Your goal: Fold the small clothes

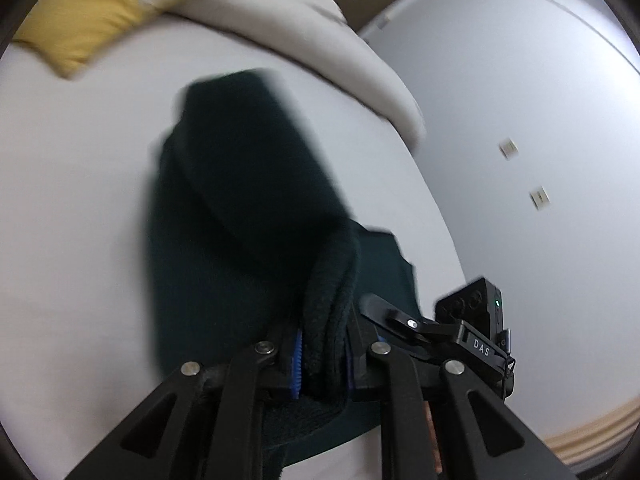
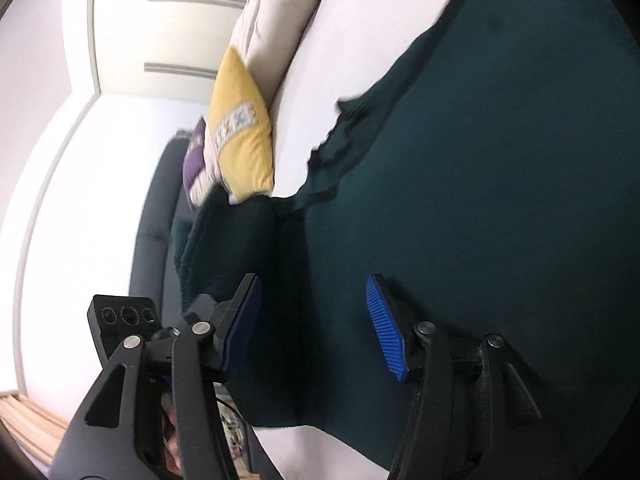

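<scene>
No box, bin or basket to be seen in either view.

Left gripper (image 1: 322, 354) at the bottom middle of the left view, pinched tight on a thick bunch of the dark green cloth (image 1: 240, 208). Blue pads (image 1: 297, 364) squeezed against the fold on both sides, almost no gap between them. Cloth pulled up into the pinch there, the rest spread flat on the white bed (image 1: 72, 220).

Long way of the cloth in the left view: from the gripper at the bottom up toward the top middle, leaning a little to the left. Far end rounded and blurry. A second layer lying over the first, with a curved edge across the middle.

Right gripper (image 2: 314, 328) at the bottom of the right view, opened wide. Blue pads (image 2: 386, 328) far apart, nothing held between them. Dark green cloth right under and behind both fingers; hard to tell if the tips touch it.

In the right view, the cloth fills most of the right side and runs from the lower middle up to the upper right corner. Wavy, bumpy edge near the middle of the frame.

Yellow pillow (image 2: 240, 128) at the middle left of the right view, beside a pale folded blanket (image 2: 276, 4) higher up. Same yellow pillow (image 1: 92, 12) at the upper left of the left view, well apart from the cloth.
</scene>
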`<act>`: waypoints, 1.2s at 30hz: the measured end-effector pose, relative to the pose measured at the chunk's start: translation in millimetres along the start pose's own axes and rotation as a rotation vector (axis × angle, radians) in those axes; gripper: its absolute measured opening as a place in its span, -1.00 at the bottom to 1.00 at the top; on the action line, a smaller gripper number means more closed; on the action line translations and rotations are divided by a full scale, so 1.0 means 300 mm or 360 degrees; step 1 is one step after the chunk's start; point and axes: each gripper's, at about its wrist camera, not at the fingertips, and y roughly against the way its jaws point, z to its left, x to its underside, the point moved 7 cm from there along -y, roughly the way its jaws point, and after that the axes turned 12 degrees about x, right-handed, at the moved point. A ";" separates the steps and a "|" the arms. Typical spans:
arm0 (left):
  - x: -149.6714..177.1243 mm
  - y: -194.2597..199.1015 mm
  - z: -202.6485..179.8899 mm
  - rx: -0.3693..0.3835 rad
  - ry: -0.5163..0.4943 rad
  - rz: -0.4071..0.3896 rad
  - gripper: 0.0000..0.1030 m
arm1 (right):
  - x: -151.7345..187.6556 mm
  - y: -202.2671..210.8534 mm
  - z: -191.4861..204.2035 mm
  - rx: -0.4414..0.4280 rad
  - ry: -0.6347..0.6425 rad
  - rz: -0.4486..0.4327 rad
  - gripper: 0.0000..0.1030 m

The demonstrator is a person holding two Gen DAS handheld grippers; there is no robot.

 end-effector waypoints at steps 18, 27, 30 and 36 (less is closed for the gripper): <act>0.092 0.228 0.105 0.0208 0.0143 -0.0217 -0.23 | -0.068 -0.015 -0.020 0.0096 -0.0104 0.0050 0.14; 0.191 0.191 0.177 0.0165 0.0203 -0.0179 -0.23 | 0.001 -0.059 0.032 0.0533 0.0268 0.0189 -0.72; 0.193 0.181 0.181 0.0148 0.0186 -0.0165 -0.17 | -0.013 -0.005 0.049 0.0626 0.0404 0.0149 -0.75; 0.138 0.156 0.097 0.0097 0.0041 -0.0169 -0.04 | -0.091 0.171 0.090 0.0744 0.0641 -0.0028 -0.77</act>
